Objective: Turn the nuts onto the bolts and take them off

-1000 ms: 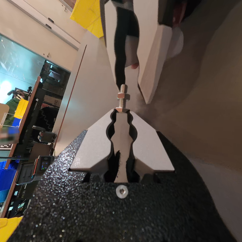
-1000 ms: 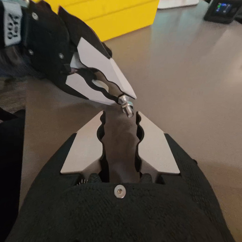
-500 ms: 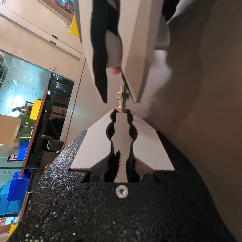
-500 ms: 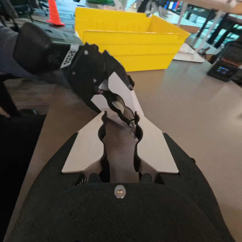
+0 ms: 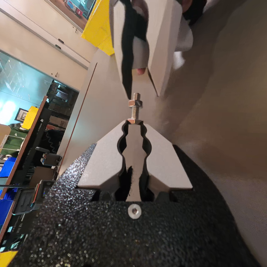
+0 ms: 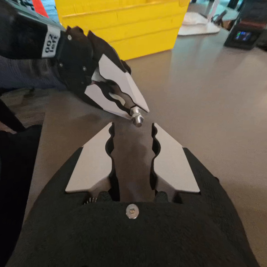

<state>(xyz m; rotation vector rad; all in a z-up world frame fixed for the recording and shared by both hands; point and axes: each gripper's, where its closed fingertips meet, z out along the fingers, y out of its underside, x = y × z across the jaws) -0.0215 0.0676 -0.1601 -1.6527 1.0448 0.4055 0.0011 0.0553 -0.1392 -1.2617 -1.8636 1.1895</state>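
My left gripper (image 5: 134, 122) is shut on the head of a silver bolt (image 5: 135, 112), whose threaded shaft points away from me. A silver hex nut (image 5: 135, 103) sits on the shaft near its free end. The right gripper shows in the left wrist view above the bolt (image 5: 142, 93), open, its tips just beyond the bolt's end. In the right wrist view my right gripper (image 6: 132, 125) is open and empty. The left gripper (image 6: 135, 114) comes in from the upper left holding the bolt (image 6: 138, 122) with the nut (image 6: 136, 116), just ahead of my open fingertips (image 6: 111, 125).
A yellow bin (image 6: 119, 27) stands at the back of the brown table (image 6: 202, 101). A small black device with a screen (image 6: 244, 36) sits at the back right. A dark sleeve (image 6: 21, 72) shows at the left. Both grippers' tips are close together, under 4 cm apart.
Half a second ago the right gripper's fingers straddled the nut and bolt. Now the right gripper has drawn back, still open, and its tips sit just past the bolt's end.
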